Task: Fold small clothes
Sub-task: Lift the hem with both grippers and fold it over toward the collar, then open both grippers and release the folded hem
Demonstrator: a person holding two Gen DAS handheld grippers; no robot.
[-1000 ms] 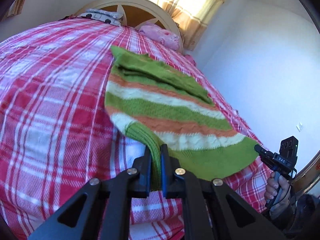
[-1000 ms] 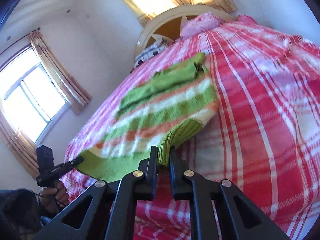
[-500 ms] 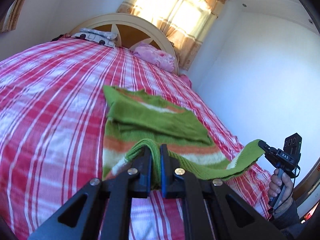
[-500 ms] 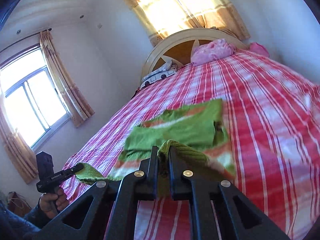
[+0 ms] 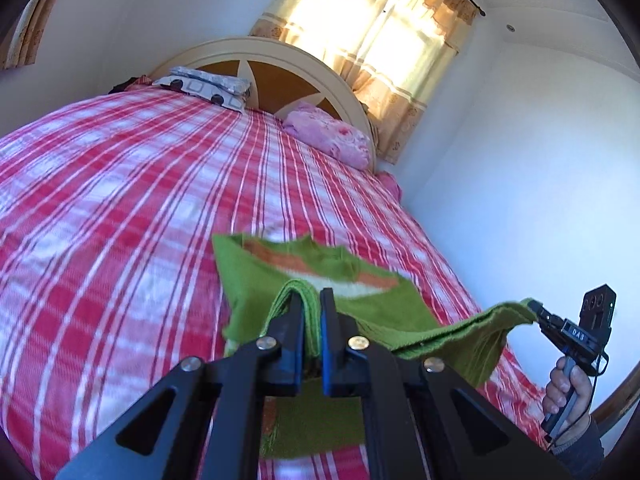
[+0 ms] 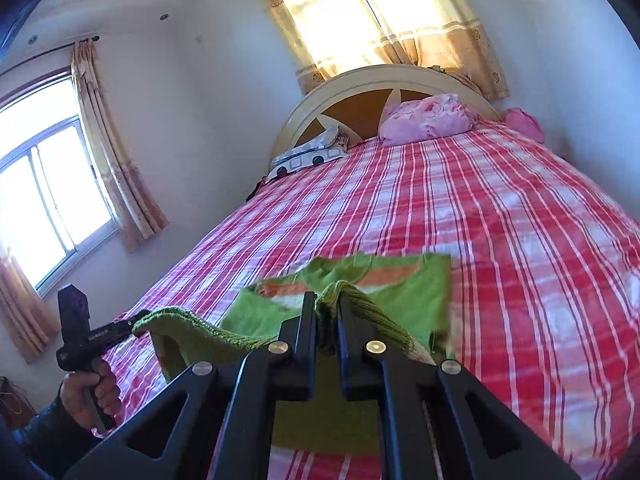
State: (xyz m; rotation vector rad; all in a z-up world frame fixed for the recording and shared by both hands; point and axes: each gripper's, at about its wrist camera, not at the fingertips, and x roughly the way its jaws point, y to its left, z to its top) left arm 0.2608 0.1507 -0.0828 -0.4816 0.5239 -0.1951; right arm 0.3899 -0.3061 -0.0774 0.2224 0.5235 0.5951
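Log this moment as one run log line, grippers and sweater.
left gripper: shut on sweater hem | right gripper: shut on sweater hem | green striped sweater: hem lifted above bed

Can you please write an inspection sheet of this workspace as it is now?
Surface: bed with red plaid sheet.
Job's things: green striped knit sweater, its near edge lifted off the sheet.
Clutter: pink pillow, patterned pillow at the headboard.
Grippers: left gripper and right gripper, fingers shut on the sweater's edge.
Cables: thin cable at the right gripper's handle.
Surroundings: curtained windows, white walls.
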